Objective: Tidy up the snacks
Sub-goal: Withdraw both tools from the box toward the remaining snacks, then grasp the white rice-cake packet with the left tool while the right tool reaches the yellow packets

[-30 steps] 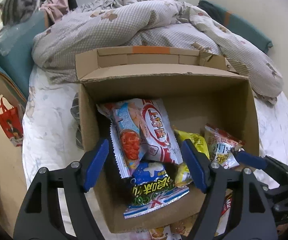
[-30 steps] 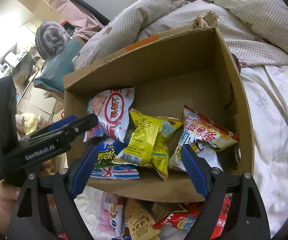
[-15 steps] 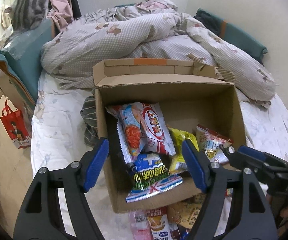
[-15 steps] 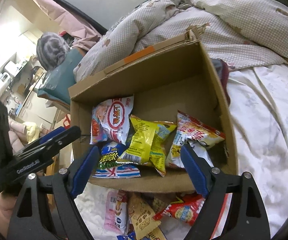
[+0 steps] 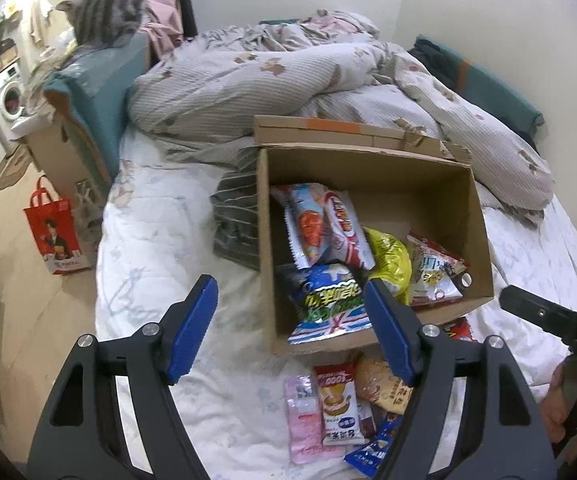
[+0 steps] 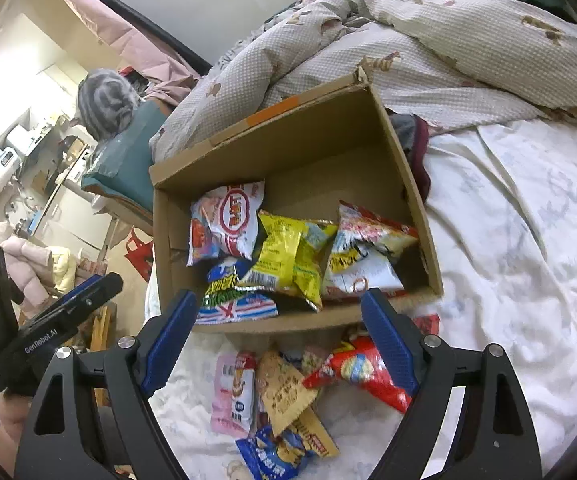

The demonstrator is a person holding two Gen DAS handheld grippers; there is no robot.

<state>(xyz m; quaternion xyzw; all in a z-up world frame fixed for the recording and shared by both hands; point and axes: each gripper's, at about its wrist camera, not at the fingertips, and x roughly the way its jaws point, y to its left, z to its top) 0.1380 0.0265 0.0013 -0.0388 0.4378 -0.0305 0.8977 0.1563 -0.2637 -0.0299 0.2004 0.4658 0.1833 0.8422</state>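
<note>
Between picks, by the look of it: left gripper (image 5: 290, 322) spread wide with nothing between its blue pads, right gripper (image 6: 278, 338) likewise wide open and empty, both poised above the near edge of the cardboard box (image 6: 420, 216). Box seen mid-frame in both views, resting on the white bedsheet (image 5: 160, 280), already holding several packets: a red-and-white bag (image 6: 232, 220) toward its left, a yellow bag (image 6: 284, 256) in the middle, a blue-and-green bag (image 5: 324, 300) leaning over the front wall. Loose snacks waiting low in the frame just in front of the box: a pink packet (image 6: 230, 396), a tan packet (image 6: 284, 390), a red bag (image 6: 362, 372), a blue packet (image 6: 272, 456) at the bottom edge. Probably next: dropping one gripper onto a loose packet, closing on a flat edge rather than the puffed middle, then lifting over the front wall without dragging out the overhanging bag.
</note>
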